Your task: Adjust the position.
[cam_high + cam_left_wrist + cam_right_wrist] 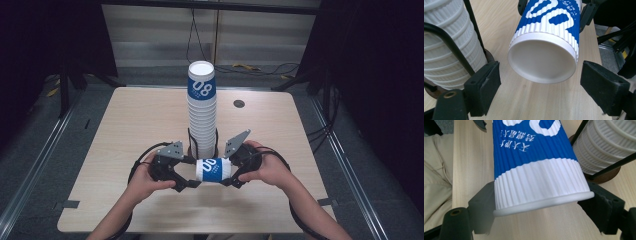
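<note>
**A:** Dark room, cables on the floor at the far side, one pale wooden table (125,130) under the lamp. What's on it?

**B:** One tall stack of ribbed paper cups (202,112), upside down in a black wire holder (192,145) on a round dark base, middle of the table. How many cups are in it I can't count. Just near of it, one single blue-and-white cup (215,168) lies sideways above the tabletop, between the two grippers.

**A:** Who has it?

**B:** The right gripper (231,176). In its own view the jaws press either side of the cup close to the rolled rim, so it's clamped there. The left gripper (189,181) points at the cup's bottom end with jaws spread wide, touching nothing.

**A:** Why sideways?

**B:** My guess: holding it level presents the bottom end to the left gripper for a handover, or for turning it over to join the stack.

**A:** Count?

**B:** Two grippers, two hands, one loose cup, one stack.
</note>
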Demonstrator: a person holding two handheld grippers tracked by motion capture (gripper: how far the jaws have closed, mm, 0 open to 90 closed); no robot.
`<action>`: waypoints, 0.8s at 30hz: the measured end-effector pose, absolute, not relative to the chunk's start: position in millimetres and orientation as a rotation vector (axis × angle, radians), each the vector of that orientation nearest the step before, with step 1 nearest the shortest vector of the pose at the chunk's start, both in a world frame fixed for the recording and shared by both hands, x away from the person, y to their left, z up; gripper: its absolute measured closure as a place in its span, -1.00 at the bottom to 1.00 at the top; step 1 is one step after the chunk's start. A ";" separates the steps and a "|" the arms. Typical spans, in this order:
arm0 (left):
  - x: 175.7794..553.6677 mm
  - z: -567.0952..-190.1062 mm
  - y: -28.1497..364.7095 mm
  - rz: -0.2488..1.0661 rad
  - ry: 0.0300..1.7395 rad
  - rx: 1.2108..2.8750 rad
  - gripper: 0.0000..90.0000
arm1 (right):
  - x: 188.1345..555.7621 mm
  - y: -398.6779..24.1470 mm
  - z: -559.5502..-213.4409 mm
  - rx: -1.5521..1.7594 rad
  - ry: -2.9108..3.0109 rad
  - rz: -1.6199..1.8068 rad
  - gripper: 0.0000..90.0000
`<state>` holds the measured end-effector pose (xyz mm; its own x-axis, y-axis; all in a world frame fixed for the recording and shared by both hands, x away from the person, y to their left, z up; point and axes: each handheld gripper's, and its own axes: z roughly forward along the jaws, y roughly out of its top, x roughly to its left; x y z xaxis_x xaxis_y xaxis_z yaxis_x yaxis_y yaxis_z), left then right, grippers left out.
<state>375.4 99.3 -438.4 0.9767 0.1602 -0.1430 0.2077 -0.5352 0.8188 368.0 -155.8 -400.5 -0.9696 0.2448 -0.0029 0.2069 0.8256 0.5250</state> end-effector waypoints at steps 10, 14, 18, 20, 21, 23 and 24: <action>374.9 -438.9 98.3 -0.029 0.249 2.176 -0.63 | 370.7 -150.4 -397.1 0.310 2.955 0.723 -0.59; 374.7 -439.5 97.7 -0.020 0.244 2.186 -0.63 | 370.4 -148.7 -396.6 0.331 2.975 0.683 -0.59; 374.5 -439.7 97.4 -0.020 0.246 2.188 -0.63 | 370.6 -146.4 -397.5 0.312 2.984 0.660 -0.59; 374.4 -439.9 97.0 -0.018 0.243 2.194 -0.63 | 370.3 -145.6 -397.3 0.313 2.987 0.657 -0.59; 374.1 -440.2 96.7 -0.016 0.243 2.195 -0.63 | 370.6 -145.2 -397.3 0.311 2.988 0.655 -0.59; 373.9 -440.5 96.3 -0.018 0.243 2.197 -0.63 | 370.6 -144.2 -397.4 0.299 2.986 0.649 -0.59; 373.8 -440.6 96.1 -0.017 0.243 2.197 -0.63 | 370.6 -143.8 -397.4 0.300 2.992 0.641 -0.59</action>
<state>373.8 96.1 -440.6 0.9807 0.1680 -0.1004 0.1805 -0.5778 0.7960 370.6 -143.8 -397.4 -0.9787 0.2039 -0.0250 0.1758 0.8942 0.4118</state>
